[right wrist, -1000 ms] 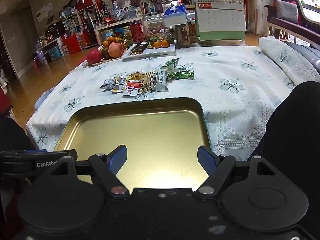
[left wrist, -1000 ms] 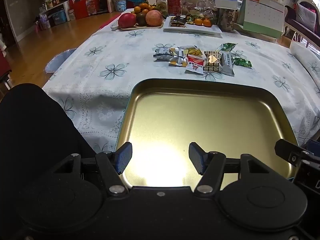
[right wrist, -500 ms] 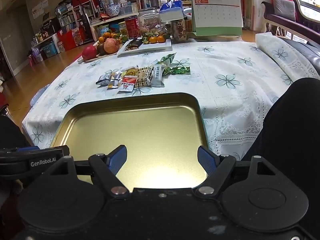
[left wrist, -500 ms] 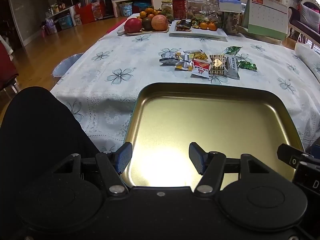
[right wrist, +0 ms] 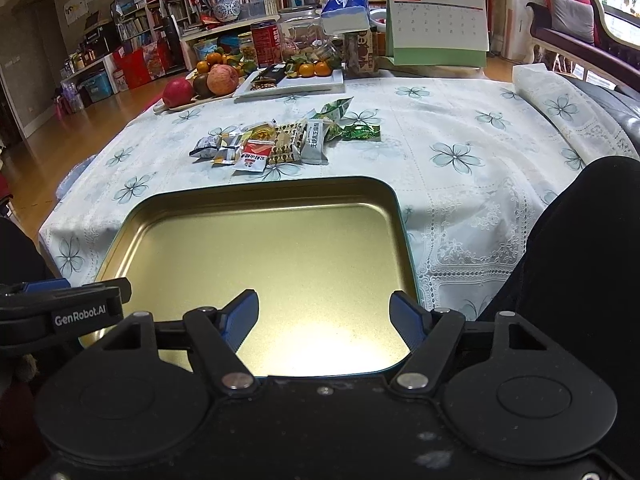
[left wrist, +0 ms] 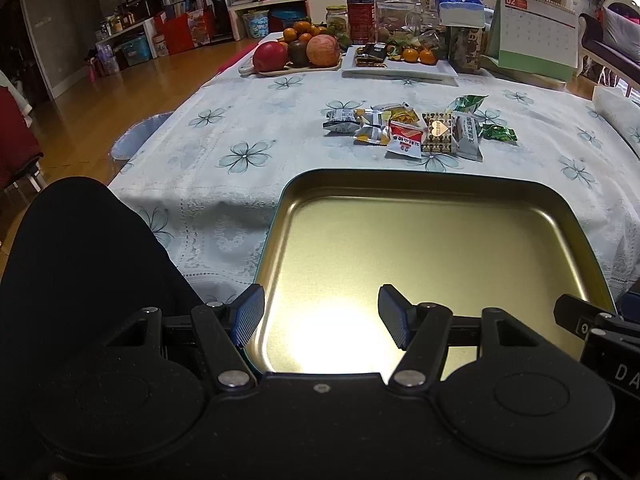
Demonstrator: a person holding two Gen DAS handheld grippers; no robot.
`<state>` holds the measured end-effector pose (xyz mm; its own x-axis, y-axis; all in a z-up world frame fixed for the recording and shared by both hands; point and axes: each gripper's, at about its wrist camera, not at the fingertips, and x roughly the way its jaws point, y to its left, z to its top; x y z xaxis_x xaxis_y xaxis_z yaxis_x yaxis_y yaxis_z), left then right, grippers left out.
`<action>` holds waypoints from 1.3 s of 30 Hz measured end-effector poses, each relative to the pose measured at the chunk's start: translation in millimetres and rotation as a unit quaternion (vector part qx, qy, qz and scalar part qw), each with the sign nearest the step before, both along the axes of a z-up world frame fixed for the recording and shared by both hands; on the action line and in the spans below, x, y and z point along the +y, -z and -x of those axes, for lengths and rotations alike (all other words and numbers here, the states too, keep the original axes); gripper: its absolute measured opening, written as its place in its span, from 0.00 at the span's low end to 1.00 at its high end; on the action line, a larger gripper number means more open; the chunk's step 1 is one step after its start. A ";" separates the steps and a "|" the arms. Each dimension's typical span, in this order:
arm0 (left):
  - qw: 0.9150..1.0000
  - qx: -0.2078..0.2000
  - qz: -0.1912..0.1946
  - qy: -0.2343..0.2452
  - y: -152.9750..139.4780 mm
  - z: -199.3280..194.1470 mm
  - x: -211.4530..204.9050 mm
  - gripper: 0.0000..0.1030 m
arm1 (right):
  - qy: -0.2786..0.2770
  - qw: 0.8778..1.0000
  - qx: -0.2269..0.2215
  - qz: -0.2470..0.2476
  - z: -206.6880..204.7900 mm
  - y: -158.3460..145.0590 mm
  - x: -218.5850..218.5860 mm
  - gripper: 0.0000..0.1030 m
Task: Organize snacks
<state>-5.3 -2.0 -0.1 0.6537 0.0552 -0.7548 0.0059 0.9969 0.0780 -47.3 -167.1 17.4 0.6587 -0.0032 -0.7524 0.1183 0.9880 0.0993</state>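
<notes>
Meanwhile the tray (left wrist: 424,184) and snacks (left wrist: 416,130) sit lower in view than before. Both grippers — left (left wrist: 321,317), right (right wrist: 324,318) — hang over the tray, jaws spread, holding nothing.

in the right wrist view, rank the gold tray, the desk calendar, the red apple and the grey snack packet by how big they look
1. gold tray, largest by far, though it is nearest the camera.
2. desk calendar.
3 and 4. red apple and grey snack packet look about alike; the apple sits farther back, so no ranking.
</notes>
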 end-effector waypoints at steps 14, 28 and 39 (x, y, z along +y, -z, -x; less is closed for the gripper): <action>1.000 0.017 0.005 0.003 3.2 -1.1 -1.2 0.63 | -0.001 1.000 0.002 0.001 0.7 0.2 1.0 0.69; 0.999 0.031 0.027 -0.001 1.3 -3.0 0.1 0.59 | -0.004 1.000 -0.002 0.003 -1.6 1.1 2.6 0.69; 0.998 0.052 0.034 -0.002 6.0 -5.3 -0.9 0.59 | -0.005 1.000 -0.002 0.000 -0.6 1.4 2.8 0.69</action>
<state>0.0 -2.9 -6.0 0.5708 0.0044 -0.8211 0.0061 0.9999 0.0096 -46.7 -164.3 16.0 0.6623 0.0038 -0.7493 0.1084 0.9890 0.1008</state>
